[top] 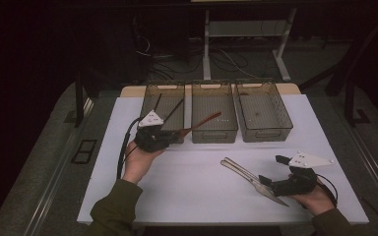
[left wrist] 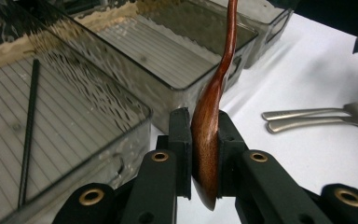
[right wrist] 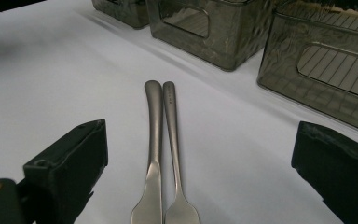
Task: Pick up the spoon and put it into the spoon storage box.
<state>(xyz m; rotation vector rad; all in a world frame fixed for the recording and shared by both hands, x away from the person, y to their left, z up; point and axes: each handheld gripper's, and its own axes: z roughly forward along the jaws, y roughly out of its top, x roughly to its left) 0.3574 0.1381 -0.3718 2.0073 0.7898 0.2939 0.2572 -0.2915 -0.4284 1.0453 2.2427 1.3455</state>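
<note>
Between left tongs point(left wrist: 204, 154), unlabelled wooden spoon point(left wrist: 209, 121).

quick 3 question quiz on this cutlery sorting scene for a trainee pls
1. True or false: the left tongs are shut on a wooden spoon.
2. Which bin already holds black chopsticks: A left bin, B middle bin, C right bin?
3. What lies on the white table between the open right tongs?

Key
1. True: the pads pinch the spoon's bowl edge-on.
2. A.
3. Two metal pieces side by side, handles pointing toward the bins.
</note>
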